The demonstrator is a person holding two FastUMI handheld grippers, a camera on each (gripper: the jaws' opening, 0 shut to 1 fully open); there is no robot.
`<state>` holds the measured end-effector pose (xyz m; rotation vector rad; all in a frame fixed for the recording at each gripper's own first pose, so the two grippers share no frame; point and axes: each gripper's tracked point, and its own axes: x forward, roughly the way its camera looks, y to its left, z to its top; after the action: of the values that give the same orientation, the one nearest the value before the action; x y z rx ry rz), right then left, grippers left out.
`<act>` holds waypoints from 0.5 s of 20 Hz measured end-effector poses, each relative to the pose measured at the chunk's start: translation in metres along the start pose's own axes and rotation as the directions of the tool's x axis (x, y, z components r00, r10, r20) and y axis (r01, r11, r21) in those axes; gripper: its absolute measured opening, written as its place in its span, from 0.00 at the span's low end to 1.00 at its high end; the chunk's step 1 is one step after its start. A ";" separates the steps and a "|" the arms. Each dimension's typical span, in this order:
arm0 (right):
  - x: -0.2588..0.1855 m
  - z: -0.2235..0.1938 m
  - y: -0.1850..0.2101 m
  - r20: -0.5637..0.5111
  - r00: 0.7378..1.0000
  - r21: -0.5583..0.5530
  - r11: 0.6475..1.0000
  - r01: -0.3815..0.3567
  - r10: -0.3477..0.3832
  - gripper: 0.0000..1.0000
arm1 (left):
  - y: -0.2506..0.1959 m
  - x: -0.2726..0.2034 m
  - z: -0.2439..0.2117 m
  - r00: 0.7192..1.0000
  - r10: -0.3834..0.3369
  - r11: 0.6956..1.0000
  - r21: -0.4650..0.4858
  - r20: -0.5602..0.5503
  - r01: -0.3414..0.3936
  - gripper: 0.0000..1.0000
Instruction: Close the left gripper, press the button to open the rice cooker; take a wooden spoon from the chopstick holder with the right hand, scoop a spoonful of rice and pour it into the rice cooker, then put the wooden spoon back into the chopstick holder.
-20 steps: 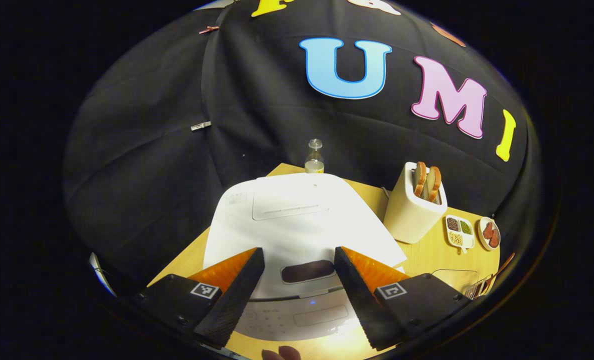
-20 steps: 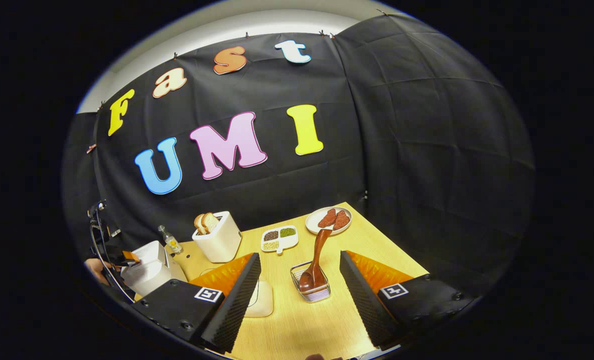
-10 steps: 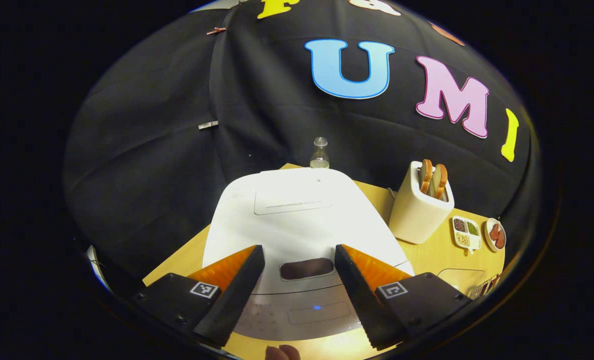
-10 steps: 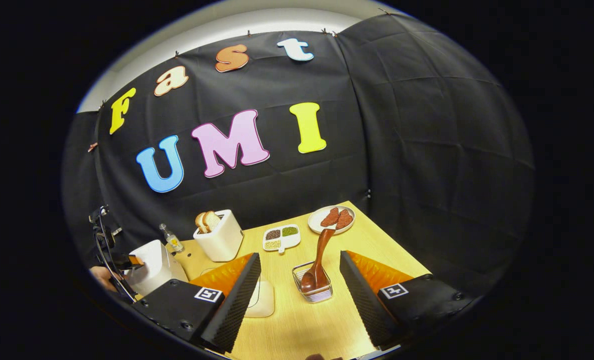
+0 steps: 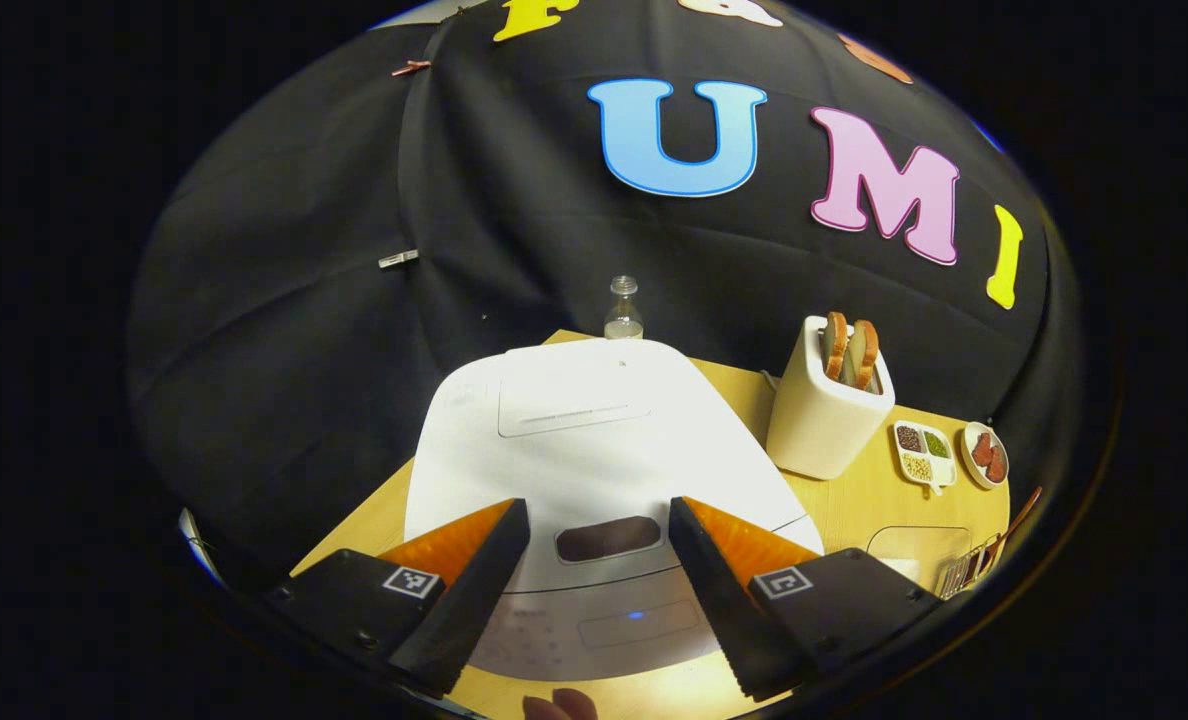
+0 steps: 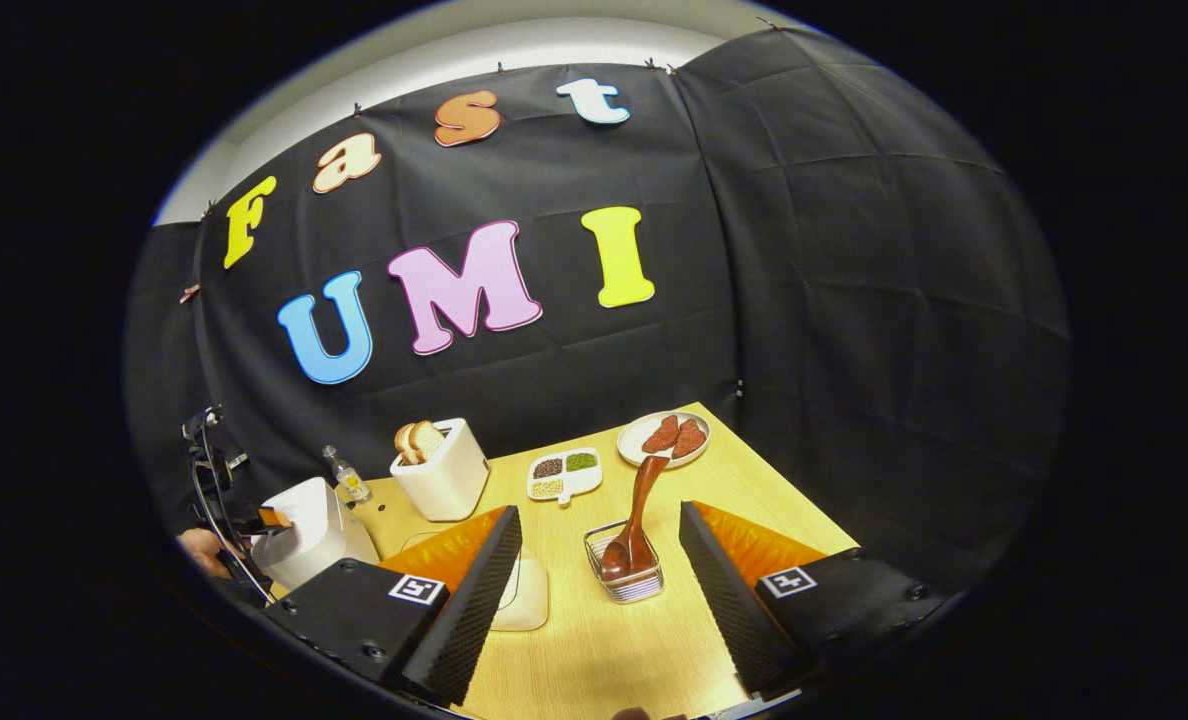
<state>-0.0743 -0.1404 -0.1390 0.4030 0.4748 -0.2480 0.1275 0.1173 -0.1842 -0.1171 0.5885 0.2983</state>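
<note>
A white rice cooker [image 5: 594, 440] with its lid down sits right in front of my left gripper [image 5: 594, 590]. That gripper is open, its fingers straddling the dark oval button [image 5: 609, 538] from just above. In the right gripper view the same cooker [image 6: 309, 535] stands at the far left with the other gripper [image 6: 264, 520] held at it. A wooden spoon [image 6: 636, 515] stands bowl-down in a wire chopstick holder [image 6: 626, 580]. My right gripper [image 6: 604, 600] is open, the holder lying a little ahead between its fingers. A shallow white dish [image 6: 522, 605] lies left of the holder.
A white toaster [image 5: 829, 415] with bread slices stands right of the cooker. A small glass bottle [image 5: 622, 310] is behind the cooker. A divided dish of beans [image 6: 562, 475] and a plate of red slices [image 6: 666, 440] sit toward the table's far edge.
The left gripper view has shifted slightly, with the cooker staying between the fingers. The right gripper has barely moved. Both stay open.
</note>
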 end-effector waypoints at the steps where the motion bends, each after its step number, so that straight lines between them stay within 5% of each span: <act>1: 0.000 0.001 0.001 0.003 1.000 -0.008 1.000 -0.002 0.002 0.98 | -0.002 -0.004 0.005 1.000 -0.013 1.000 -0.002 0.023 0.013 0.96; 6: -0.002 0.014 0.017 0.029 0.999 -0.081 0.996 -0.023 0.025 0.98 | -0.019 -0.038 0.043 0.976 -0.109 0.994 0.023 0.188 0.107 0.96; 10: -0.003 0.029 0.036 0.066 0.996 -0.164 0.986 -0.042 0.053 0.98 | -0.036 -0.084 0.070 0.918 -0.227 0.973 0.039 0.325 0.227 0.95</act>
<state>-0.0536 -0.1210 -0.1025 0.2449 0.4127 -0.1747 0.1095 0.0757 -0.0783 -0.1310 0.2397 0.0874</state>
